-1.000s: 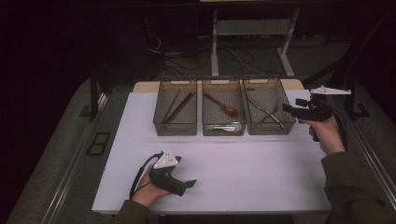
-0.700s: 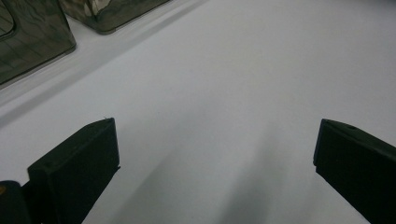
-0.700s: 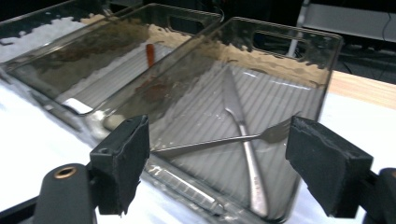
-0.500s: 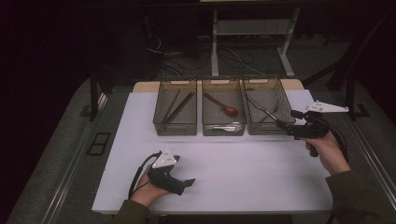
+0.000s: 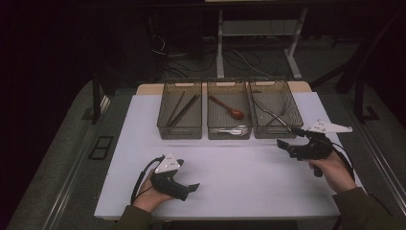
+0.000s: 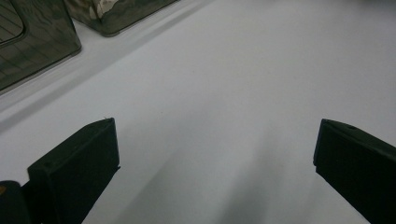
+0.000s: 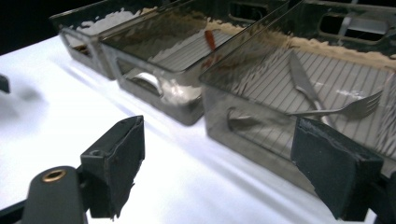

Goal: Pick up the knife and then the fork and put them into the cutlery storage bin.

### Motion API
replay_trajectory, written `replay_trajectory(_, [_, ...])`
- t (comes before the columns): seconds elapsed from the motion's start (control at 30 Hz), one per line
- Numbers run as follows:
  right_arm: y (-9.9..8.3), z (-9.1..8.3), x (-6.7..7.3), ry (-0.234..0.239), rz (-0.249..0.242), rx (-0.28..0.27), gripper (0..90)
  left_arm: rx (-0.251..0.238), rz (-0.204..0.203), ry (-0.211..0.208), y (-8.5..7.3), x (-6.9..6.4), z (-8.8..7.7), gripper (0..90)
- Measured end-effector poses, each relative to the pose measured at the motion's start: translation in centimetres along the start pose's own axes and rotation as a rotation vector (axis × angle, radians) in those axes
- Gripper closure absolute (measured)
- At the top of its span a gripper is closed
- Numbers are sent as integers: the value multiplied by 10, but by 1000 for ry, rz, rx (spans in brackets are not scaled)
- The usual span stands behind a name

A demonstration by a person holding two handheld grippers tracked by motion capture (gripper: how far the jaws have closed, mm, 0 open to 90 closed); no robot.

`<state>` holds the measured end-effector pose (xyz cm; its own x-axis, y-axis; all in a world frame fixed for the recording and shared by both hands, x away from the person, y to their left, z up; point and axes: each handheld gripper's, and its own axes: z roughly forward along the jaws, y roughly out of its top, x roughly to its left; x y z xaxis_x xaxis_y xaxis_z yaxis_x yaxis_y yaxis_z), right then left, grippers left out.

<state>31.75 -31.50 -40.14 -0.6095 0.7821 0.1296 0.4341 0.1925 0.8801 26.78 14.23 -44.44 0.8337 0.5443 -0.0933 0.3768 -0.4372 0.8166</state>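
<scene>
Smoked plastic, three bins in a row at the far side of my white mat (image 5: 239, 191), and I have the right gripper (image 5: 289, 144) just in front of the right bin (image 5: 292, 128). Its jaws have just been opening and stand wide with nothing between them. The left gripper (image 5: 190, 187) rests on the near mat, spread wide and empty too.

My worry is the bin wall. In the right gripper view it stands between my jaws and the cutlery, so a level push would strike the wall and shove the bin, or knock it into the middle bin (image 5: 230, 132) it sits against. I judge I would have to go over the rim and come down from above.

The second risk is the cutlery itself. The fork (image 7: 355, 108) lies across the knife (image 7: 301, 80) on the bin's ribbed floor; both are thin, flat and shiny. Closing on one could drag the other, or the pads could slide off the metal and drop it.

The fork's tines point toward the right wall in that view, its handle running back over the knife blade. The knife lies lengthwise, its tip toward the far end.
</scene>
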Motion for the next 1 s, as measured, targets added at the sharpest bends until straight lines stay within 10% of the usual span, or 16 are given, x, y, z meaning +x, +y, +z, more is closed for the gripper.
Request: replay_trajectory(1.0, [-63,-15,39,83,-22,57,162,-13,2,0,1,-1,-3,0])
